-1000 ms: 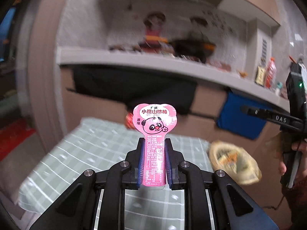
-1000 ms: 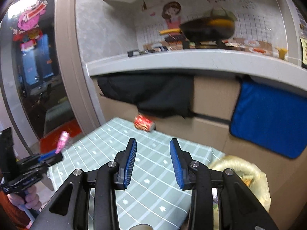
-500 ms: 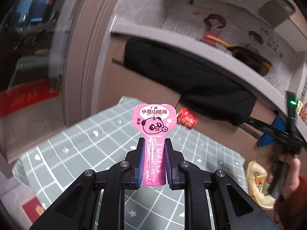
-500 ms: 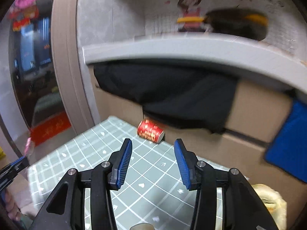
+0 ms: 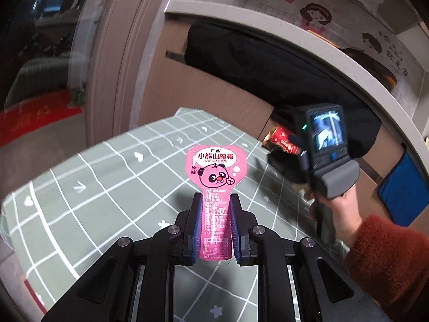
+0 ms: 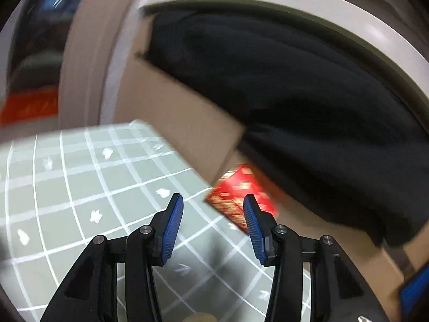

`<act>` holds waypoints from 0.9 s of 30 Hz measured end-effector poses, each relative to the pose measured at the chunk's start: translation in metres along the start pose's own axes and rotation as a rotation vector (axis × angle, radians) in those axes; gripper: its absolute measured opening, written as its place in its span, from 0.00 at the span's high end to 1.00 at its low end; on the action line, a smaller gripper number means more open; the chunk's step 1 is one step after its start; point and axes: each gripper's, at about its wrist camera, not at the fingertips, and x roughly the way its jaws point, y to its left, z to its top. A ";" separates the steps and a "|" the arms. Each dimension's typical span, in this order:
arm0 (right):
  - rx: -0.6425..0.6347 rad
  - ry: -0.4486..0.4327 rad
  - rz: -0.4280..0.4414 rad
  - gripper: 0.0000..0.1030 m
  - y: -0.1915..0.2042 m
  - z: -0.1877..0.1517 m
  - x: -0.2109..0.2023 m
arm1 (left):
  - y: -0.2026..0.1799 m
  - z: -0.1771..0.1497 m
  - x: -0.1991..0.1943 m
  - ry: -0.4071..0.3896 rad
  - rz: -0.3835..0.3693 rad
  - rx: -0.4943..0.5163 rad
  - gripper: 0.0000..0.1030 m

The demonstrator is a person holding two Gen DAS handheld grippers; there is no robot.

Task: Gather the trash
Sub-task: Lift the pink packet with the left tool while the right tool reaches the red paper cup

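Observation:
My left gripper is shut on a pink panda snack wrapper, held upright above the green checked tablecloth. A red can lies on its side at the table's far edge, below a black cloth. My right gripper is open, close in front of the red can, whose right part sits behind the right fingertip. The right gripper's body and the hand holding it show in the left wrist view, right beside the can.
A black cloth hangs from a white counter edge over brown cabinet fronts just behind the can. A blue towel hangs at far right. A door frame and a red floor mat are at the left.
My right gripper has moved forward across the table to the red can, staying open. My left gripper, still holding the wrapper, has tilted down and turned right.

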 end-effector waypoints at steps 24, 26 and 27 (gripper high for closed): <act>0.342 -0.331 -0.111 0.53 -0.184 0.017 -0.299 | -0.092 0.029 -0.114 -0.217 -0.156 0.108 0.81; 0.376 -0.367 -0.116 0.52 -0.199 0.033 -0.319 | -0.099 0.037 -0.123 -0.237 -0.156 0.123 0.81; 0.382 -0.388 -0.120 0.52 -0.205 0.042 -0.330 | -0.101 0.040 -0.126 -0.243 -0.156 0.124 0.81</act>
